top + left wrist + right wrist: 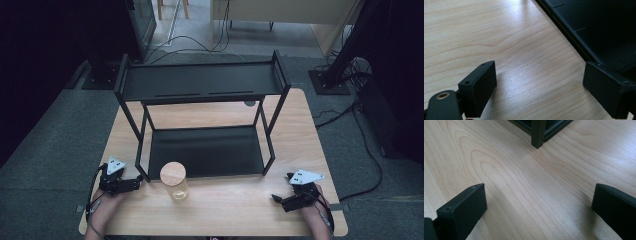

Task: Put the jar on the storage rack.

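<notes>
A clear glass jar (175, 183) with a round wooden lid stands upright on the wooden table (230, 210), just in front of the black two-tier rack (202, 82). My left gripper (134, 184) rests on the table at the jar's left, near the rack's front-left leg, jaws wide apart over bare wood (539, 82). My right gripper (280, 196) lies near the table's front right corner, also open with nothing between its jaws (539, 205). The rack's front-right leg (538, 133) stands ahead of it.
The rack's lower shelf (206, 150) sits on the table; its edge (584, 32) runs along the right of the left gripper view. Cables (360, 130) trail over the grey floor right of the table. A stand base (327, 81) sits beyond the far right corner.
</notes>
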Available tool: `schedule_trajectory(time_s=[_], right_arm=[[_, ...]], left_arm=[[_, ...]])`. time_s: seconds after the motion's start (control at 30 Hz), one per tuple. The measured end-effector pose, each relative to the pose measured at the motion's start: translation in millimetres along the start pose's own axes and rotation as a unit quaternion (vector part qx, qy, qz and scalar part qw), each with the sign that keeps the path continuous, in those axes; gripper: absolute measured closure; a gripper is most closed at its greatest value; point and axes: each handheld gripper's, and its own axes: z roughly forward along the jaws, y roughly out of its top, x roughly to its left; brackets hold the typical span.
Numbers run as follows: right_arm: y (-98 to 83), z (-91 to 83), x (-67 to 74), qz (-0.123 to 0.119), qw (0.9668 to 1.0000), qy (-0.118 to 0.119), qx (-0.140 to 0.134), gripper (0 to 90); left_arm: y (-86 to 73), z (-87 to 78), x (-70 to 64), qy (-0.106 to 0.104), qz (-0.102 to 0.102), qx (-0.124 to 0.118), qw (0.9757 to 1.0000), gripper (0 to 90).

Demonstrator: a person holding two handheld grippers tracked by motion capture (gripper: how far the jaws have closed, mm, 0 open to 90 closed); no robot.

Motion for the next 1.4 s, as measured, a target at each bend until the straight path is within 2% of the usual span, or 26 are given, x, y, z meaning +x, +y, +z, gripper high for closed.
schedule_trajectory(time_s=[0.8, 0.93, 1.13, 1.33, 1.4], right_arm=[[0.0, 0.0, 0.0, 0.0, 1.0, 0.0, 0.0, 0.0], [0.0, 0.0, 0.0, 0.0, 1.0, 0.0, 0.0, 0.0], [0.0, 0.0, -0.1, 0.0, 1.0, 0.0, 0.0, 0.0], [0.0, 0.0, 0.0, 0.0, 1.0, 0.0, 0.0, 0.0], [0.0, 0.0, -0.1, 0.0, 1.0, 0.0, 0.0, 0.0]], left_arm=[[0.0, 0.0, -1.1, 0.001, -0.001, 0.0, 1.0, 12.2], [-0.6, -0.9, -1.0, -0.008, 0.001, -0.001, 1.0, 12.2], [-0.2, -3.6, 1.7, -0.029, -0.014, -0.002, 0.9995, 12.3], [3.2, -9.0, -1.8, -0.033, 0.006, 0.005, 0.9994, 12.2], [4.2, -11.3, -3.8, -0.029, 0.02, 0.007, 0.9994, 12.2]])
